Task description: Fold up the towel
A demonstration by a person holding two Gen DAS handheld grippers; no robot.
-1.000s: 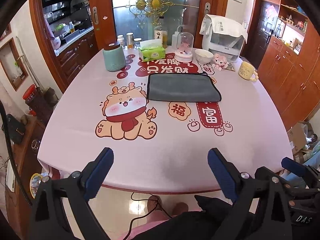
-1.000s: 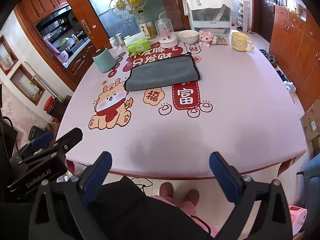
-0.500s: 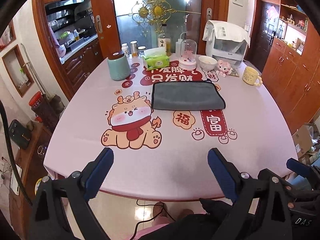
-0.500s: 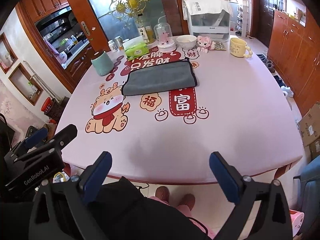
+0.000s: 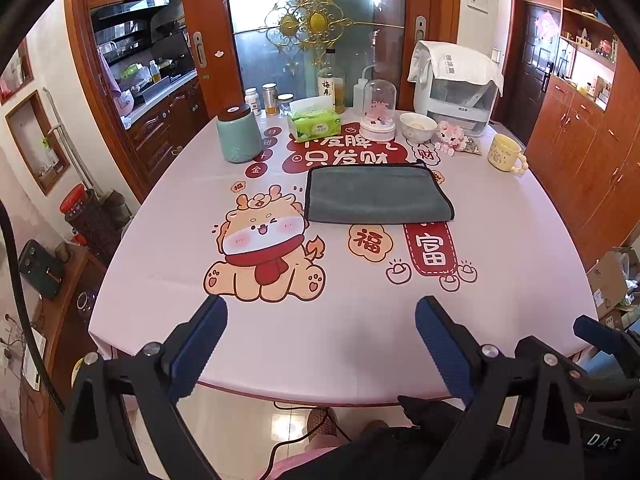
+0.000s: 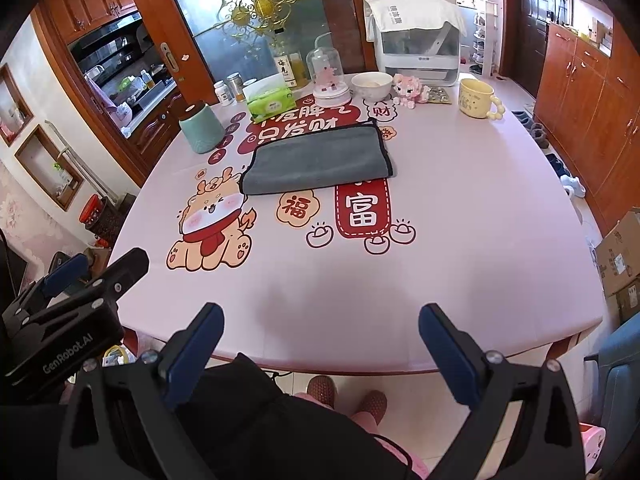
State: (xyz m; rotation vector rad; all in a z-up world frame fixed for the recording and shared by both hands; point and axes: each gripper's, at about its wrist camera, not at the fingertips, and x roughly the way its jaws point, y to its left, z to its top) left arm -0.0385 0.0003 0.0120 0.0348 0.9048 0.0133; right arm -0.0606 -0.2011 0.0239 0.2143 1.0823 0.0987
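Both cameras are rising; table (image 5: 520, 264) is showing more. Grey towel (image 5: 376, 194), frame centre, is lying already doubled, untouched. My left gripper (image 5: 320, 344) and right gripper (image 6: 320, 348) are hanging spread, empty. Further folding is remaining.

Towel (image 5: 376, 194) lies flat on the bench (image 5: 520, 264), past centre, toward 12 o'clock from both grippers. Canister (image 5: 239, 134) at 10 o'clock of the towel, well apart. Tissue box (image 5: 315, 125) behind the towel at 11 o'clock; jars and a bottle (image 5: 331, 87) behind that. Glass dome (image 5: 379, 112) at 12 o'clock, bowl (image 5: 418, 127) just right of it, small toy (image 5: 451, 136) further right. Mug (image 5: 505, 153) at 2 o'clock, near the bench's right edge. Covered appliance (image 5: 456, 88) behind bowl and toy. Left gripper (image 5: 320, 344) and right gripper (image 6: 320, 350) sit at the near edge, 6 o'clock, fingers wide, well apart from the towel.
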